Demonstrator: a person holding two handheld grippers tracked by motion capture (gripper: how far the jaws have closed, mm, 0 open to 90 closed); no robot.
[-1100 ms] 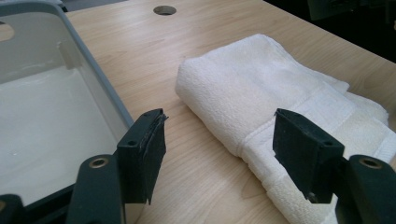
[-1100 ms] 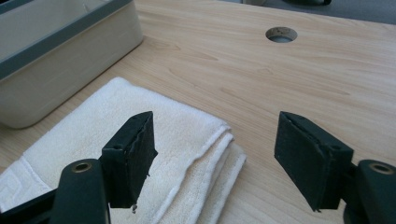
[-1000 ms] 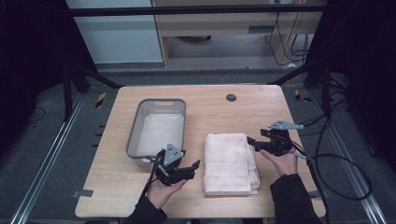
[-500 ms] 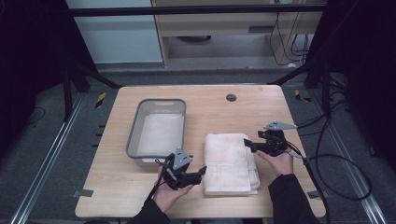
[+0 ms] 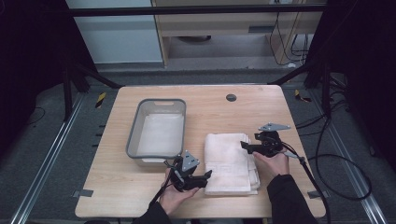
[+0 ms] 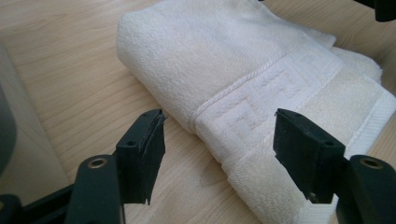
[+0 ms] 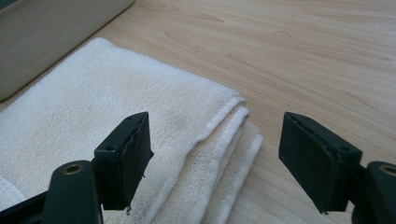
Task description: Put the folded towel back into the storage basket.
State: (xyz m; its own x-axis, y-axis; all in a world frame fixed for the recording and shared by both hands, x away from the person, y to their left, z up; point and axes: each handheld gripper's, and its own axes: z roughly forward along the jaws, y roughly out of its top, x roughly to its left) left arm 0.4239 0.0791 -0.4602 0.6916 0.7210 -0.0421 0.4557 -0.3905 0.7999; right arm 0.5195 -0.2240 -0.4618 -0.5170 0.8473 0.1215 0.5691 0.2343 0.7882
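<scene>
A: Biggest thing first: a light wooden table (image 5: 116, 186), round-cornered, with a small dark round grommet (image 5: 231, 97) near its far edge.

B: And on it, left of centre, a grey plastic bin (image 5: 132, 135) with something pale and flat lying in the bottom. I cannot tell what that is.

A: Just right of the bin lies the folded white towel (image 5: 229, 156), flat on the table, its long side running toward the person. The left gripper view shows its woven key-pattern border (image 6: 261, 109) and ribbed hem; the right gripper view shows the stacked folded layers (image 7: 233, 140) at one corner.

B: The grippers, then. The left gripper (image 5: 205, 175) sits at the towel's near left corner, held in the person's left hand (image 5: 175, 196). Its jaws stand wide apart, one over bare wood, the other over the border, with the towel's edge between them. The jaws have just opened a little further; they press on nothing.

A: The right gripper (image 5: 243, 145) is at the towel's right edge, toward the far corner, in the right hand (image 5: 273, 163). Its jaws gape equally wide, straddling the layered corner, and hold nothing.
</scene>
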